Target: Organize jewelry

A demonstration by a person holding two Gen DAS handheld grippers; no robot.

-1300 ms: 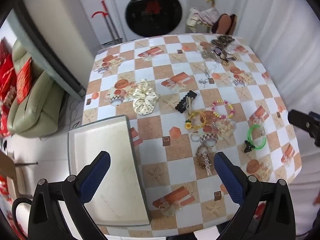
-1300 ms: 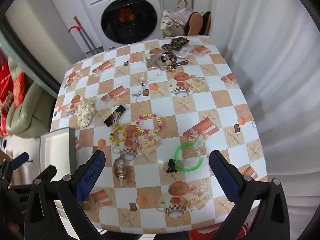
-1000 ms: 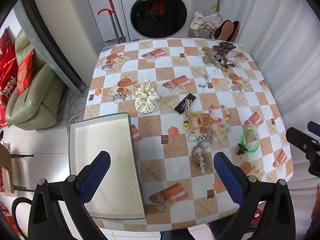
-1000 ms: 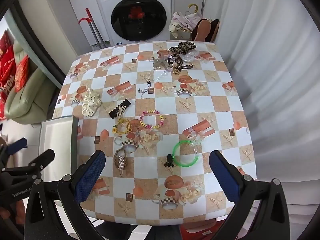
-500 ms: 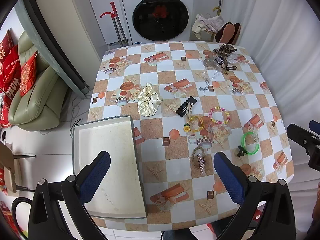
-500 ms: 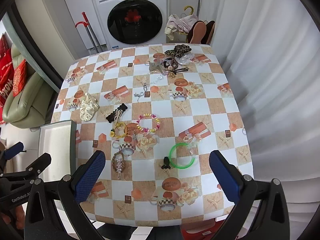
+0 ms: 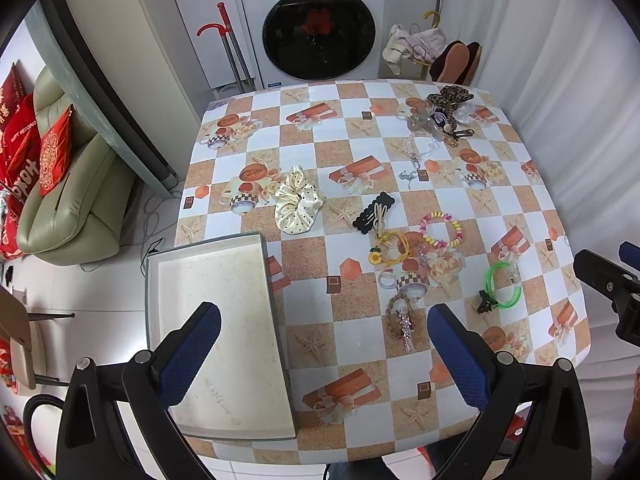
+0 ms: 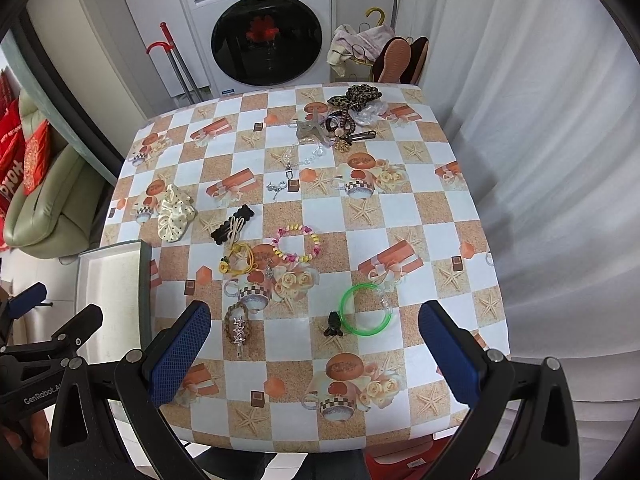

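Jewelry lies scattered on a checkered tablecloth [image 7: 360, 360]: a cream scrunchie [image 7: 298, 204], a black hair clip [image 7: 374, 213], a beaded bracelet [image 7: 440, 229], a yellow flower band [image 7: 390, 250], a green bangle [image 7: 503, 285], a braided star clip [image 7: 402, 320] and a pile at the far right corner [image 7: 444, 116]. A grey empty tray [image 7: 224, 320] sits at the table's near left corner. My left gripper [image 7: 324, 348] is open, high above the tray's right edge. My right gripper [image 8: 316, 344] is open, high above the green bangle [image 8: 365, 309].
A washing machine [image 7: 316, 24] stands behind the table, with a red-handled mop [image 7: 224, 40] beside it and a basket of clothes and shoes [image 7: 432, 56]. A white curtain [image 8: 540, 120] hangs on the right. A green sofa with red cushions [image 7: 60, 184] is on the left.
Both grippers have risen and pulled back from the table, so more of the table and room shows. Nothing on the table has moved.
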